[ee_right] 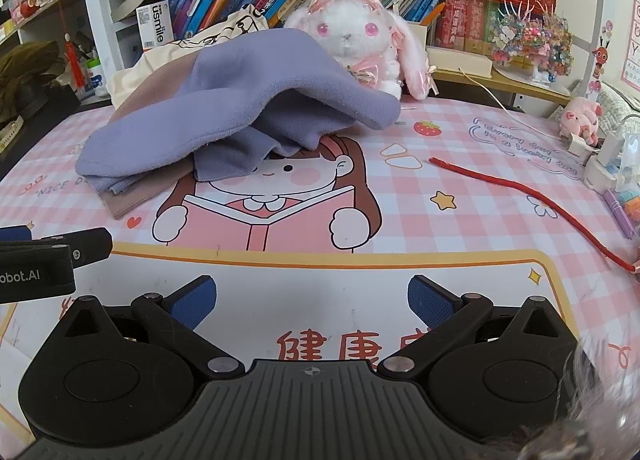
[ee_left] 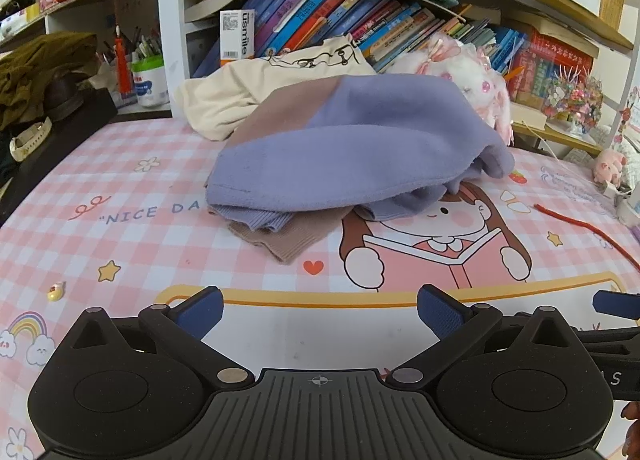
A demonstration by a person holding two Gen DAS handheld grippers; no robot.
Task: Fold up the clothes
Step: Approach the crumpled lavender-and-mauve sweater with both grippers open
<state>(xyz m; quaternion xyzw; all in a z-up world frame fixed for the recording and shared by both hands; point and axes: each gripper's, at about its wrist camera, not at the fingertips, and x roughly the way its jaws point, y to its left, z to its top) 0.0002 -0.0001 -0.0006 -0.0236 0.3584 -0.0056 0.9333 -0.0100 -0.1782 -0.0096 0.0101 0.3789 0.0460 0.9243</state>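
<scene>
A purple and mauve sweater (ee_left: 344, 148) lies in a loose folded heap on the pink checked desk mat (ee_left: 132, 196), its ribbed hems sticking out at the front left. It also shows in the right wrist view (ee_right: 240, 112), left of centre. A cream garment (ee_left: 240, 88) lies bunched behind it. My left gripper (ee_left: 320, 312) is open and empty, well in front of the sweater. My right gripper (ee_right: 312, 300) is open and empty, over the mat's white panel. The left gripper's side shows at the left edge of the right wrist view (ee_right: 48, 260).
A white plush rabbit (ee_right: 360, 36) sits behind the sweater. A red pipe cleaner (ee_right: 536, 196) lies on the mat to the right. Bookshelves (ee_left: 360, 20) stand behind. Chargers and a small pink pig toy (ee_right: 580, 120) sit at the far right. Dark clutter (ee_left: 44, 92) is at left.
</scene>
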